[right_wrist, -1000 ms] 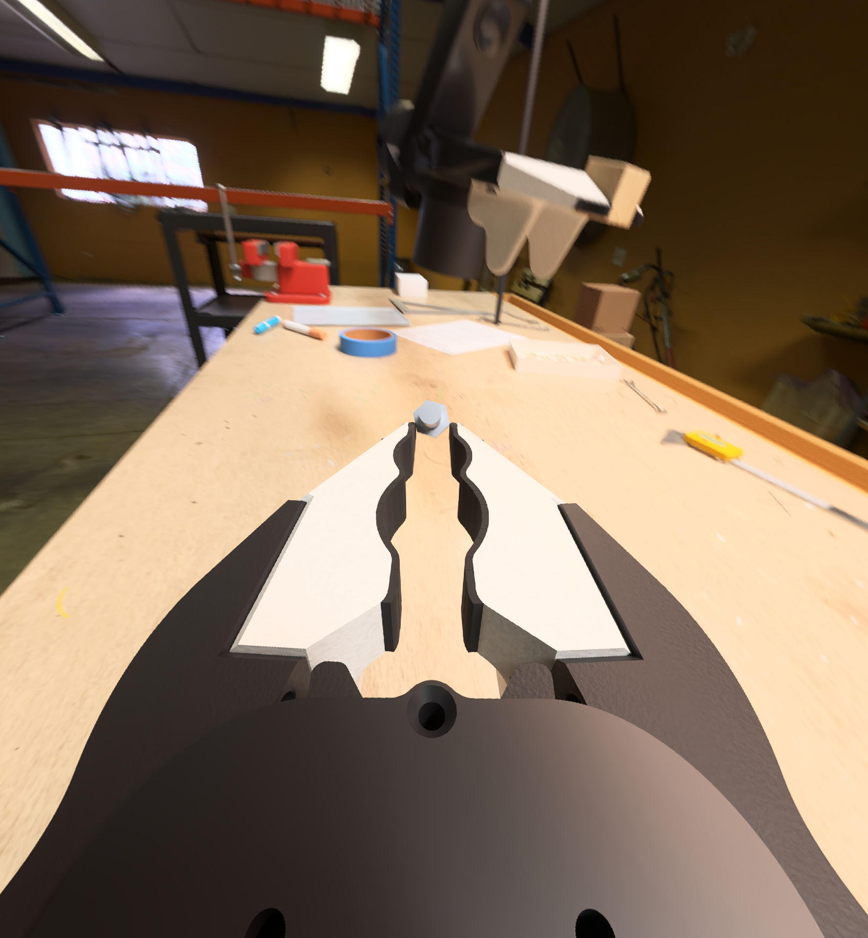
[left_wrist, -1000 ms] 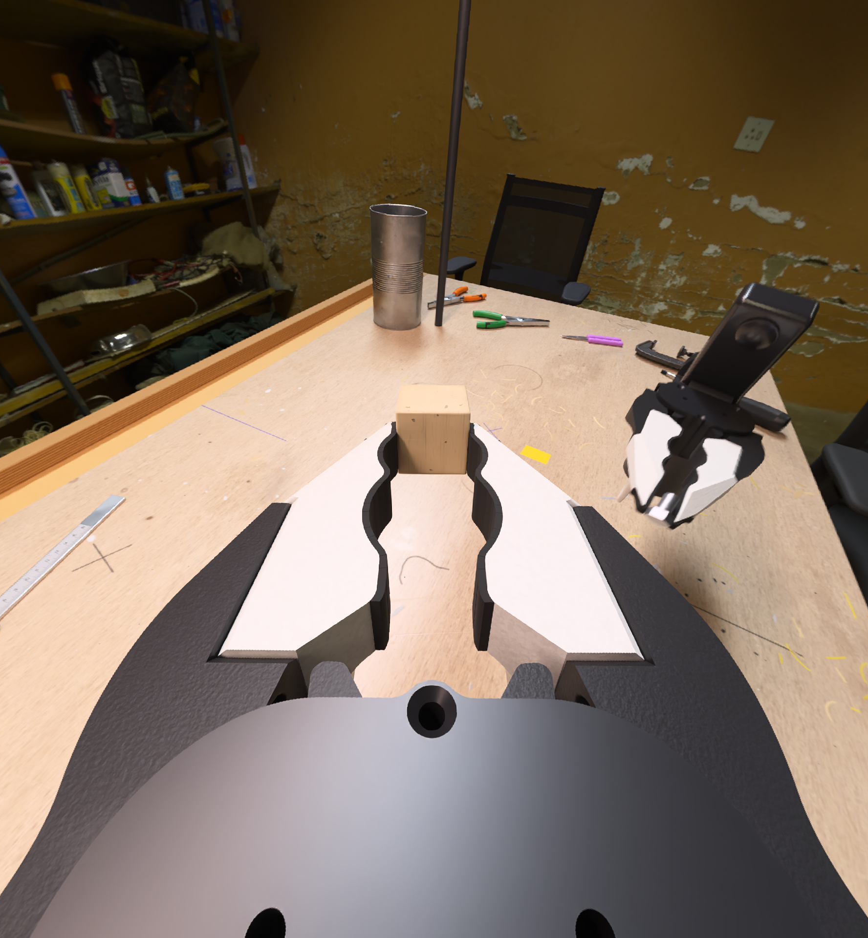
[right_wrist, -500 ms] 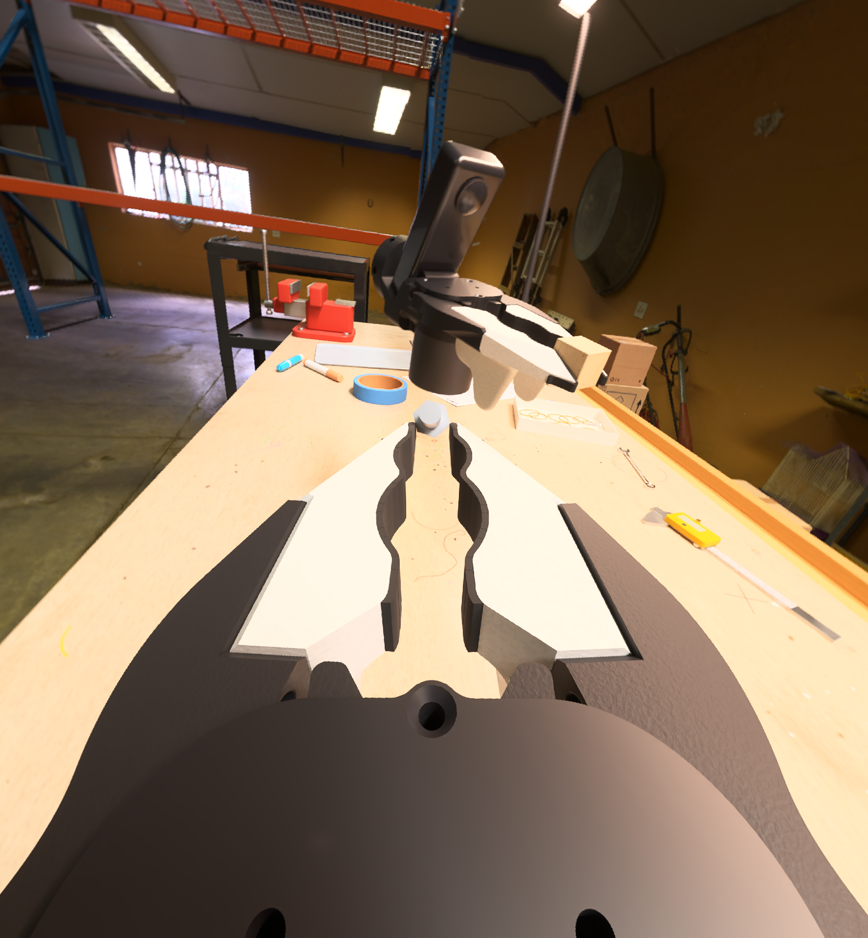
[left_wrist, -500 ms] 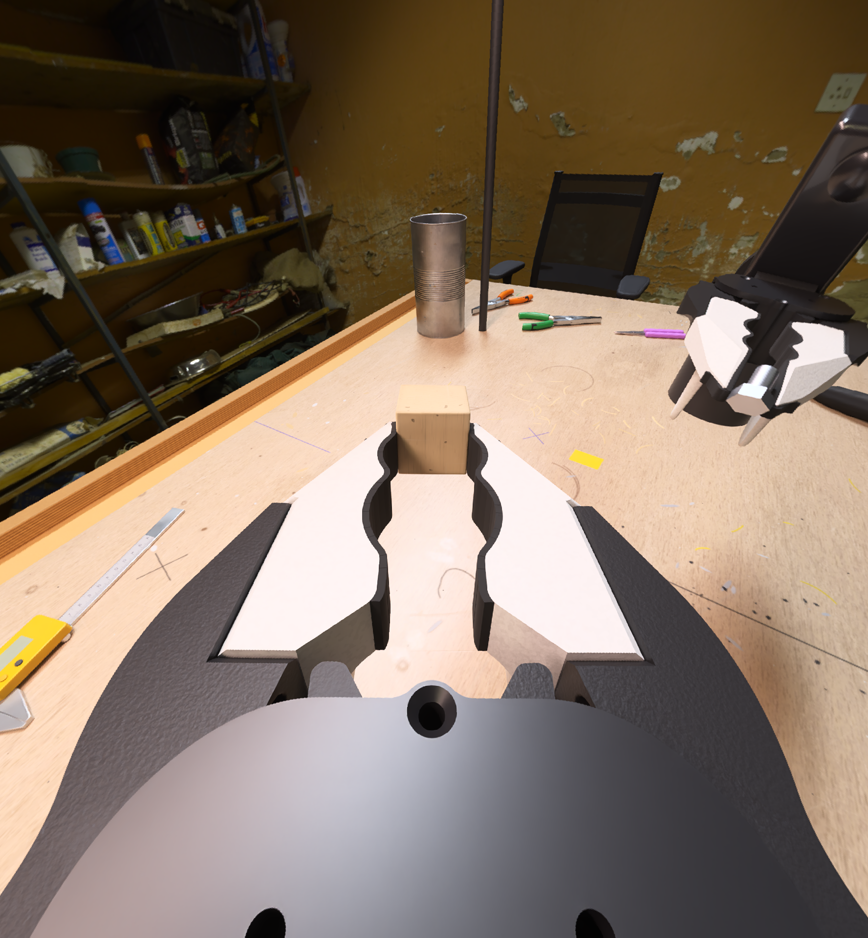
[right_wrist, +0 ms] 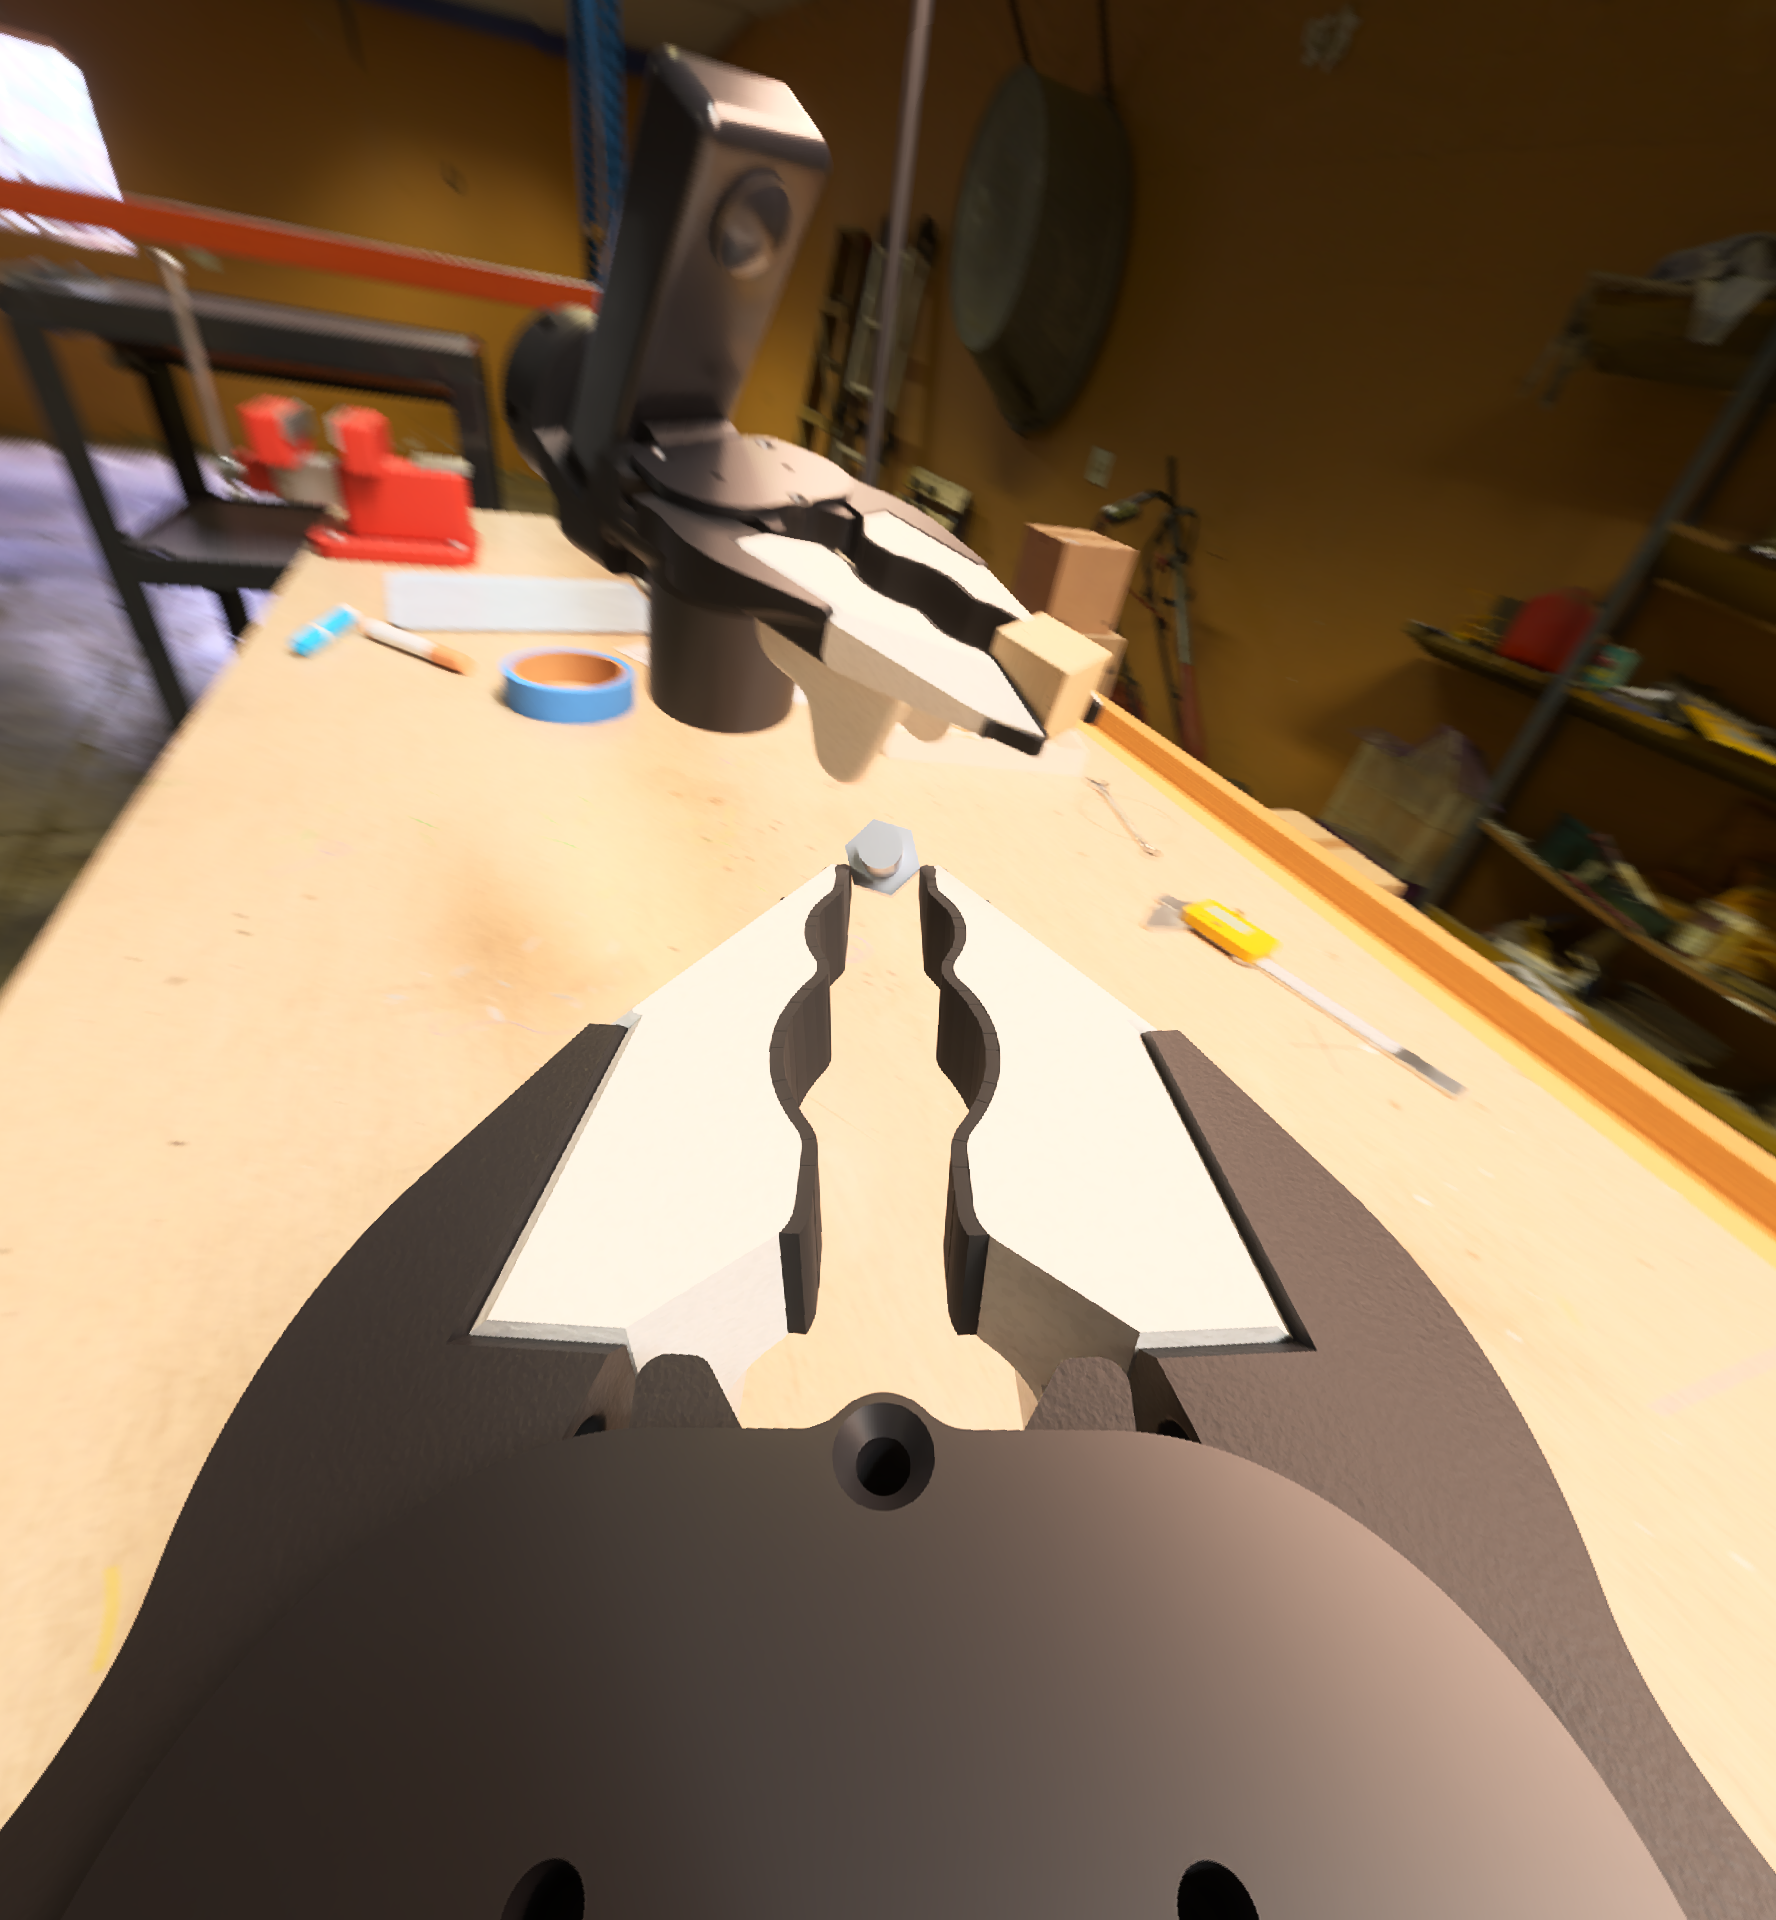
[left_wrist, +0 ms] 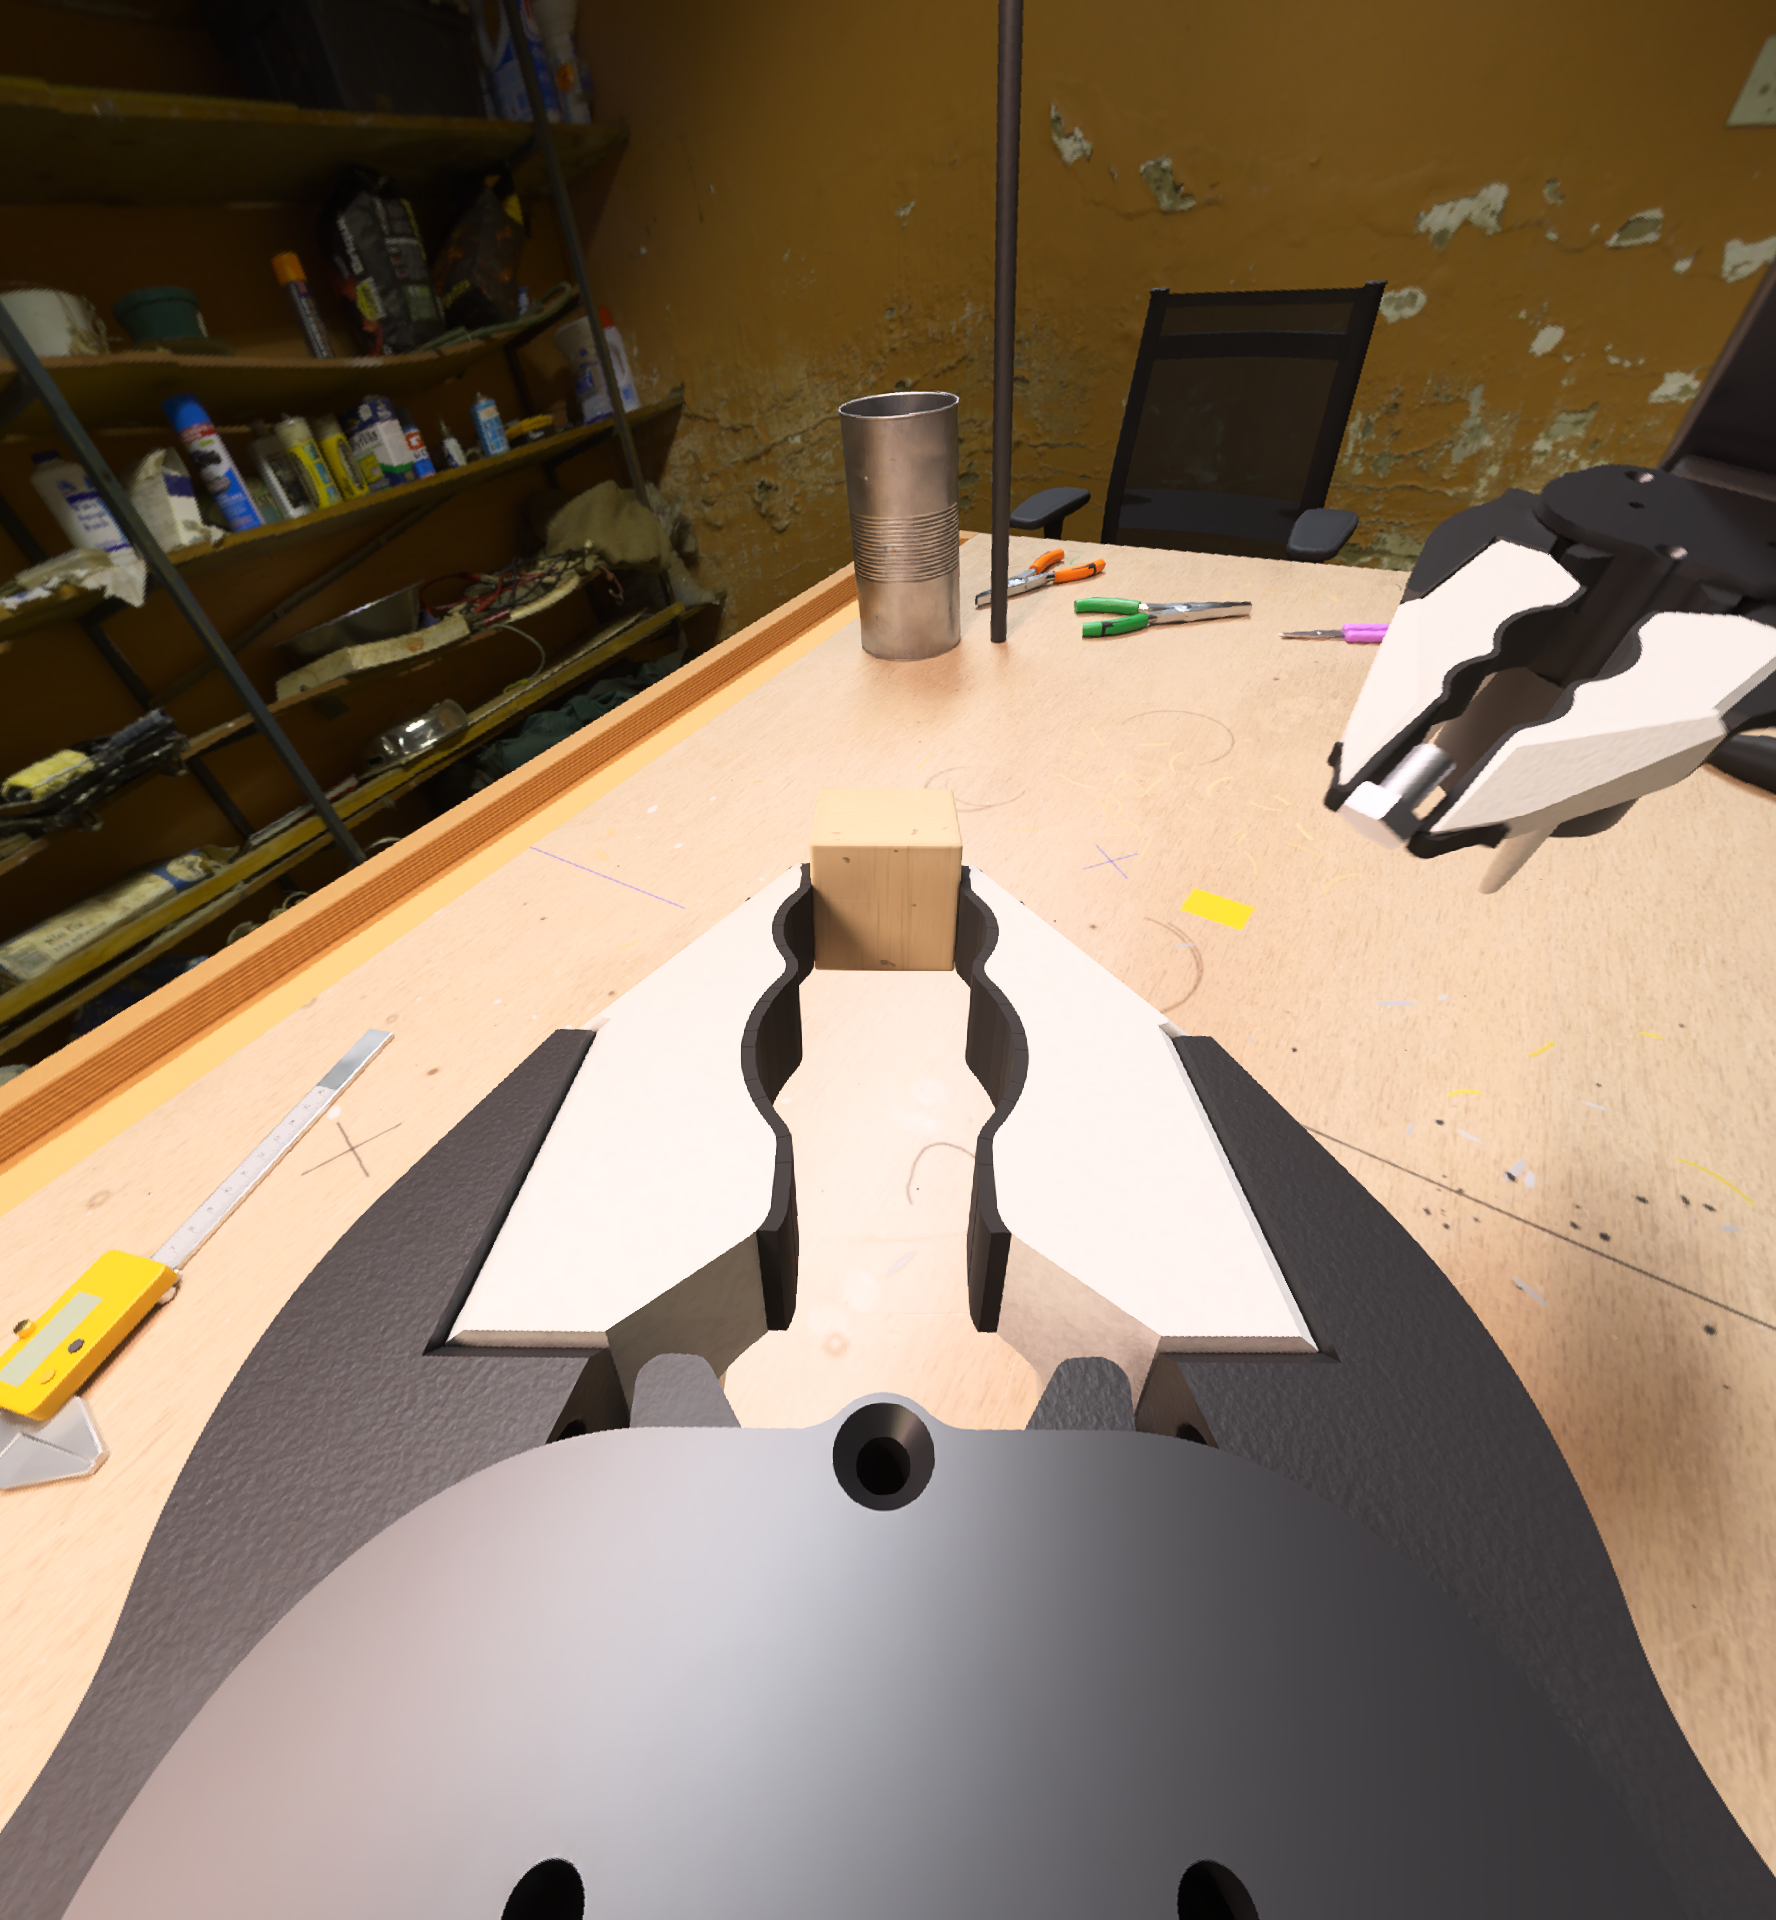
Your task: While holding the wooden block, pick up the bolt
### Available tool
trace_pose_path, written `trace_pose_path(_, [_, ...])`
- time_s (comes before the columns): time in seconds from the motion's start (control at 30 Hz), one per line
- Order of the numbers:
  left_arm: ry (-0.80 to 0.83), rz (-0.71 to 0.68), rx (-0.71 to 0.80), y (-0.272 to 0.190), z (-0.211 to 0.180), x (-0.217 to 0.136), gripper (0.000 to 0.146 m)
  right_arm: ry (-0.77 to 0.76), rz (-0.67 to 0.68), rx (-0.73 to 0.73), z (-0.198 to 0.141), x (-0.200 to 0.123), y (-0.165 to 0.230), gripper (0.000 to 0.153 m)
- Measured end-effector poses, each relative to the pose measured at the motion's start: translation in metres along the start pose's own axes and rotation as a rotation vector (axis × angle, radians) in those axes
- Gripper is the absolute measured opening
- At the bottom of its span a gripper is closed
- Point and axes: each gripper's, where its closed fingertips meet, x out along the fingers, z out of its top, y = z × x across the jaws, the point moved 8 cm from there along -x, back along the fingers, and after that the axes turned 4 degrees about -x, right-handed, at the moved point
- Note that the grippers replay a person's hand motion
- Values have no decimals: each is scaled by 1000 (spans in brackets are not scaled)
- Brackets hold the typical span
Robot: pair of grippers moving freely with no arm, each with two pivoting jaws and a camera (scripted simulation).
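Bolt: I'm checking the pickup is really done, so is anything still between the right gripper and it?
Nothing visible. The bolt sits clamped at the tips of the right gripper, clear of the table. The left gripper holds the wooden block off to one side.

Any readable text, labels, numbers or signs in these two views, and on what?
Shelf bottles: labels too small to read.
Yellow caliper: scale marks too fine to read.
Cardboard box: blurred, nothing legible.
The wooden block and bolt: no writing.
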Motion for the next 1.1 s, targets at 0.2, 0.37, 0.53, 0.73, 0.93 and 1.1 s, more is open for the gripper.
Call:
trace_pose_path(0.2, [9,15,-31,10,-1,-5,26,164,-289,-199,-11,1,-4,13])
trace_pose_path(0.37, [-6,28,-53,17,1,-11,26,329,-450,-375,-29,5,-1,13])
trace_pose_path(0.53, [-12,42,-58,21,2,-15,26,377,-532,-449,-27,-1,-10,13])
trace_pose_path(0.73, [-20,51,-69,26,3,-20,26,364,-599,-520,-7,-8,-27,13])
trace_pose_path(0.93, [-1,61,-68,28,0,-17,26,428,-603,-620,-22,2,-14,13])
trace_pose_path(1.1, [11,60,-71,28,-2,-16,26,513,-582,-680,-45,12,-4,13])
